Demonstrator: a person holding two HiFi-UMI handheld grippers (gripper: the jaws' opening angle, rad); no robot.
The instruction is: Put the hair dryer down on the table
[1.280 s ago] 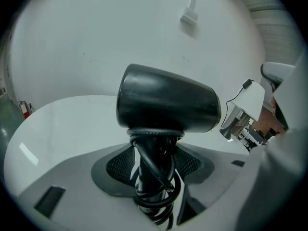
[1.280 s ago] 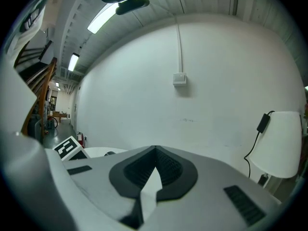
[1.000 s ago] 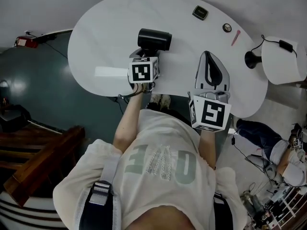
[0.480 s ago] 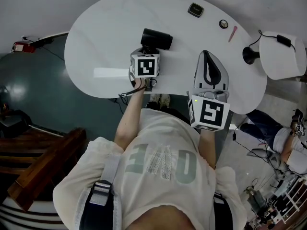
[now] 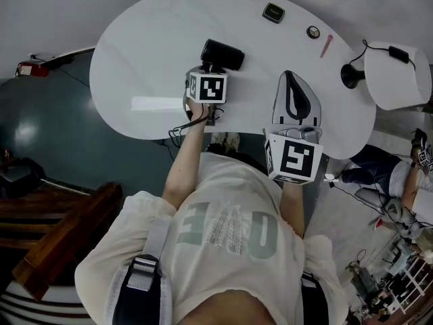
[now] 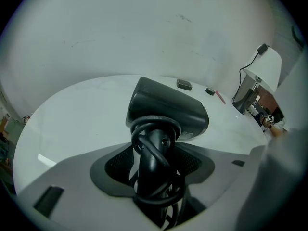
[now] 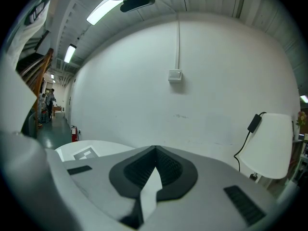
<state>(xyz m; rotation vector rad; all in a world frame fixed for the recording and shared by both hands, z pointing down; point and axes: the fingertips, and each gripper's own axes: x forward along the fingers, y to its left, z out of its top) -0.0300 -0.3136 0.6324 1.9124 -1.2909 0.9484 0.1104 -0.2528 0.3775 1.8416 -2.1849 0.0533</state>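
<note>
A black hair dryer (image 5: 222,54) with its cord wound round the handle hangs low over the white oval table (image 5: 149,39). I cannot tell whether it touches the top. My left gripper (image 5: 210,68) is shut on the dryer's handle (image 6: 155,170), and the barrel (image 6: 166,110) lies crosswise just past the jaws. My right gripper (image 5: 293,75) stays over the table's near edge, to the right of the dryer, jaws pointing away. It is shut with nothing in it, and in the right gripper view (image 7: 154,150) its tips meet.
At the table's far right lie a small dark box (image 5: 273,12), a round knob (image 5: 312,32) and a pink pen (image 5: 327,46). A white lamp (image 5: 396,76) stands beyond the right edge. A white marker sheet (image 5: 152,103) lies left of the dryer. A person (image 5: 399,181) sits on the floor at right.
My left gripper has carried the hair dryer a little farther out over the table. The right gripper has hardly moved.
</note>
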